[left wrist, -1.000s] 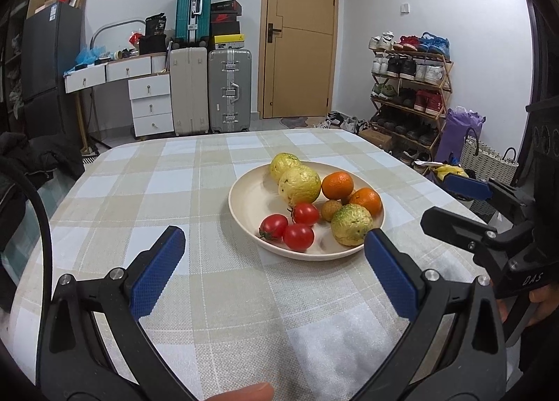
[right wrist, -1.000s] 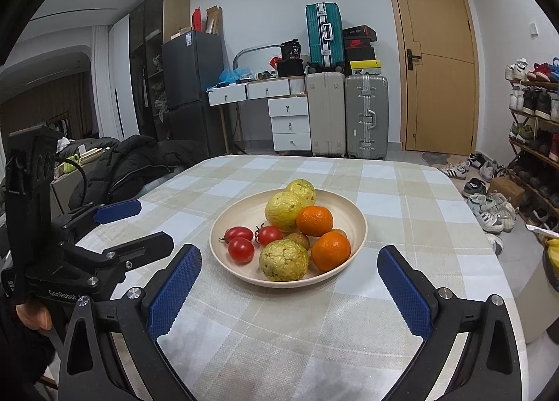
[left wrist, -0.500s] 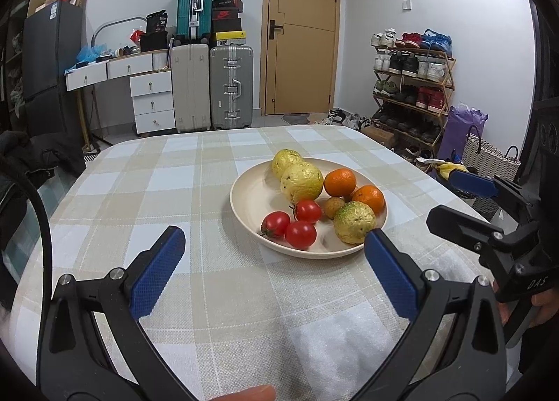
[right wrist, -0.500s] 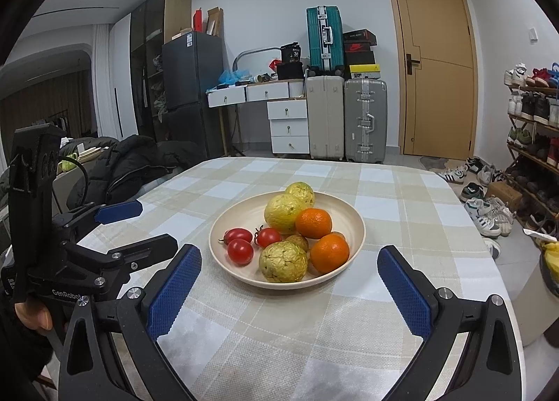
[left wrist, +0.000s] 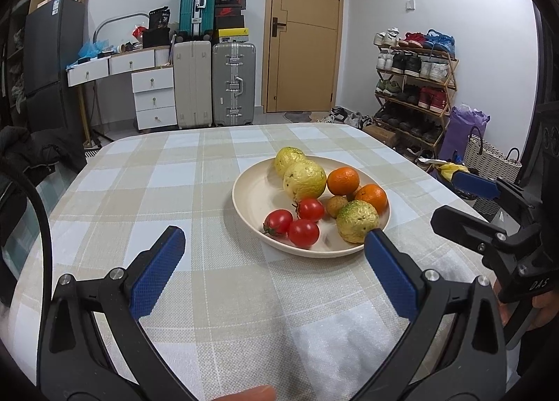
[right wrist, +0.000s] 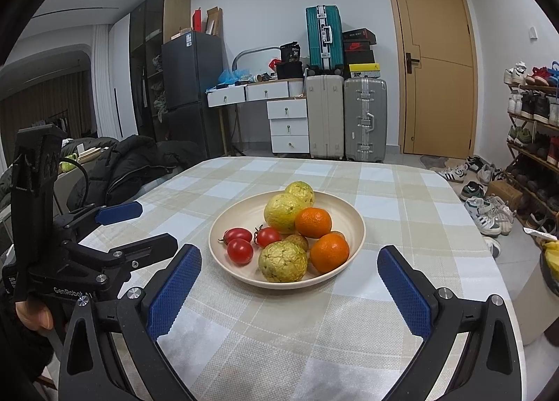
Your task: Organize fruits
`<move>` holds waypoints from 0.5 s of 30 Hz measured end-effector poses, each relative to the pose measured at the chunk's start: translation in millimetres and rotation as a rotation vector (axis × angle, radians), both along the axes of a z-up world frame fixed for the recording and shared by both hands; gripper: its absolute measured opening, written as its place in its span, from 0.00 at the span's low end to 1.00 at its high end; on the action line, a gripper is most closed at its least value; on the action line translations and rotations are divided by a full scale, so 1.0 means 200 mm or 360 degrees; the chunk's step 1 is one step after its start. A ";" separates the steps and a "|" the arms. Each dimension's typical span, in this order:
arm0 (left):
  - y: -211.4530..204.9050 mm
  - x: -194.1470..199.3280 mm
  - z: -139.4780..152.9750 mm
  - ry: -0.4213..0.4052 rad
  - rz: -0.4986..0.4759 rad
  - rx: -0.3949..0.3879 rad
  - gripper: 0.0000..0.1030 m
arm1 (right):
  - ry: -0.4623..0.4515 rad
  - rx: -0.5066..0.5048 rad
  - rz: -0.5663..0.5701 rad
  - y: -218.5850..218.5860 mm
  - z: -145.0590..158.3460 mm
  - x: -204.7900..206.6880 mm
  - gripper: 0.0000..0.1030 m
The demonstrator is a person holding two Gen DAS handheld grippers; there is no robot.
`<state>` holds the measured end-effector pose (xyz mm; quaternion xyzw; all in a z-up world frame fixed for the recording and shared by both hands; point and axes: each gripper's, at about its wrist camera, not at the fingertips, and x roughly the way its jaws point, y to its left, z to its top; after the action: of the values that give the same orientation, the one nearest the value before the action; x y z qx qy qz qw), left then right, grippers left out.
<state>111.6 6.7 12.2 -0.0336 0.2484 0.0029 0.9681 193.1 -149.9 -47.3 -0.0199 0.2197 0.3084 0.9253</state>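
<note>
Both hand-held grippers, left (left wrist: pixel 272 254) and right (right wrist: pixel 288 277), hover wide open and empty before the plate (right wrist: pixel 353 243), evidently staged for picking fruit.

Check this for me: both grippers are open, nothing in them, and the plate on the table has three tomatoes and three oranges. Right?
Almost. The plate holds two oranges, not three; the right wrist view shows it plainly. The rest stands: three tomatoes, and the left gripper and right gripper are both open with nothing in them.
</note>
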 end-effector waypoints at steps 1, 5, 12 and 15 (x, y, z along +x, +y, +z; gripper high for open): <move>0.00 0.00 0.00 0.0000 0.0000 0.0000 1.00 | 0.0000 0.0001 0.0000 0.00 0.00 0.00 1.00; 0.00 0.00 0.00 0.0000 -0.0004 -0.0001 1.00 | 0.0005 0.0002 -0.0005 -0.01 0.00 0.00 1.00; 0.00 0.00 0.00 0.0002 -0.0002 -0.0002 1.00 | 0.0005 0.0002 -0.0006 -0.01 0.00 0.00 1.00; 0.01 0.00 0.00 0.0002 -0.0002 -0.0002 1.00 | 0.0004 0.0001 -0.0005 -0.01 0.00 0.00 1.00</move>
<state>111.8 7.8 11.5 -0.0342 0.2489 0.0021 0.9679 193.7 -151.2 -47.3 -0.0186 0.2209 0.3069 0.9256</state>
